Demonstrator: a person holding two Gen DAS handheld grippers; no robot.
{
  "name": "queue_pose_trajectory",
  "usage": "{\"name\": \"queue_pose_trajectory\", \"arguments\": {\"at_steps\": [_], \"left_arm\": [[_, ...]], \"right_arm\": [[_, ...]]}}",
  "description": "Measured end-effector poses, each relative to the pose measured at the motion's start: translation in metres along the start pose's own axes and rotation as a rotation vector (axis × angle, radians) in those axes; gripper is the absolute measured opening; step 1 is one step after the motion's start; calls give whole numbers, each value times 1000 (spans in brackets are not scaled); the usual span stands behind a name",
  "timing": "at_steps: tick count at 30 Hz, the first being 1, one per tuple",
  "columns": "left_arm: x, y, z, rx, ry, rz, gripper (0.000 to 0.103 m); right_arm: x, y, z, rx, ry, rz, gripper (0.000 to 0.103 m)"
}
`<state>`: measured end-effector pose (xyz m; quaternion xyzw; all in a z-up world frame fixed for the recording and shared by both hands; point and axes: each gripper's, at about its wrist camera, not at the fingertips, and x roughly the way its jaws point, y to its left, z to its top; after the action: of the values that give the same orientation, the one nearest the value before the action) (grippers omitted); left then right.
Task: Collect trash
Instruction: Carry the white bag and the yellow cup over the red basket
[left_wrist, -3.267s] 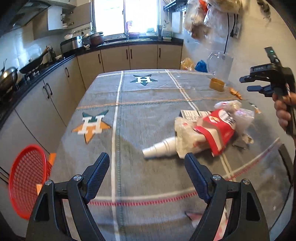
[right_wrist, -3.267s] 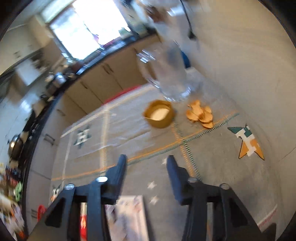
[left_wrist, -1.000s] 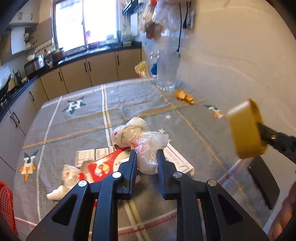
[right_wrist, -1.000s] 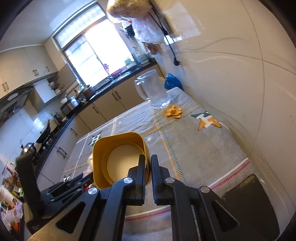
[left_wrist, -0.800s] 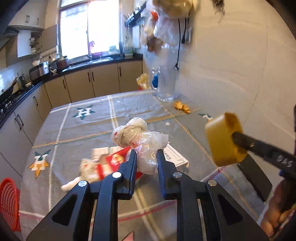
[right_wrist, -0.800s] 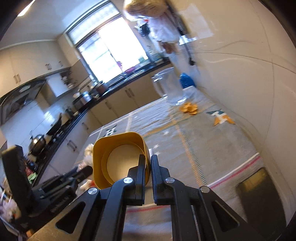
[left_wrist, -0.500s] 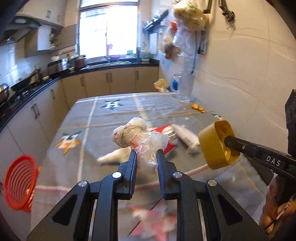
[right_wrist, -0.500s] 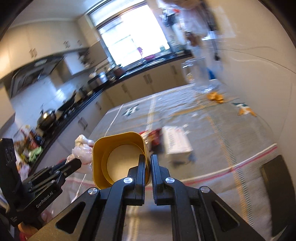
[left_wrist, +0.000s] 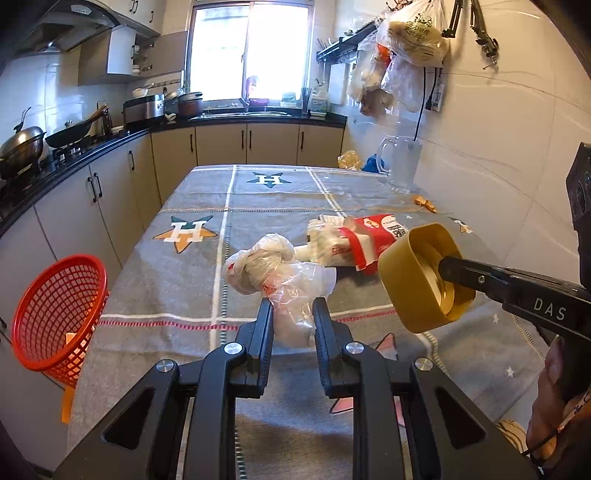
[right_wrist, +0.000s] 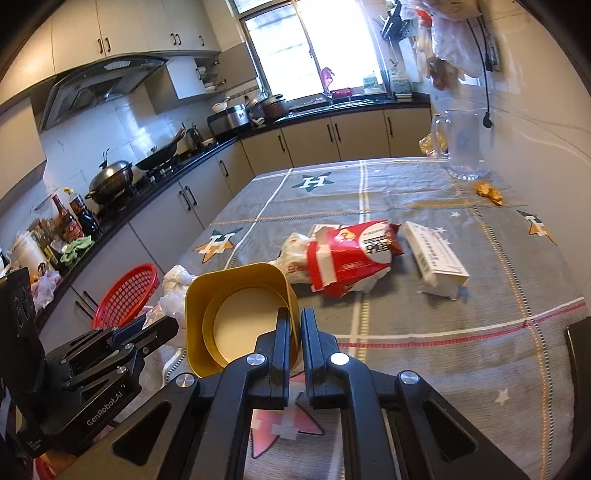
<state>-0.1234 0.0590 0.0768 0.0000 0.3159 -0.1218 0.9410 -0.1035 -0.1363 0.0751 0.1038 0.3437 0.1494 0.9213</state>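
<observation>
While left tongs (left_wrist: 291, 314) pinch a crinkled clear plastic bag (left_wrist: 275, 273), right tongs (right_wrist: 293, 325) clamp a rounded-square yellow cup's (right_wrist: 236, 314) thin wall.

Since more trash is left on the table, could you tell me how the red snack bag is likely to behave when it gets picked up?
The red snack bag looks crumpled and torn open, so it will probably flop and fold rather than hold shape. It seems light and empty-looking. White crumpled plastic lies tucked against it and may drag along or drop out.
</observation>
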Motion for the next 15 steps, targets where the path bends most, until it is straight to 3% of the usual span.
{"name": "queue_pose_trajectory", "arguments": {"at_steps": [15], "left_arm": [[-17, -1, -6, 18, -36, 66, 20]], "right_arm": [[-13, 23, -5, -45, -1, 10, 7]]}}
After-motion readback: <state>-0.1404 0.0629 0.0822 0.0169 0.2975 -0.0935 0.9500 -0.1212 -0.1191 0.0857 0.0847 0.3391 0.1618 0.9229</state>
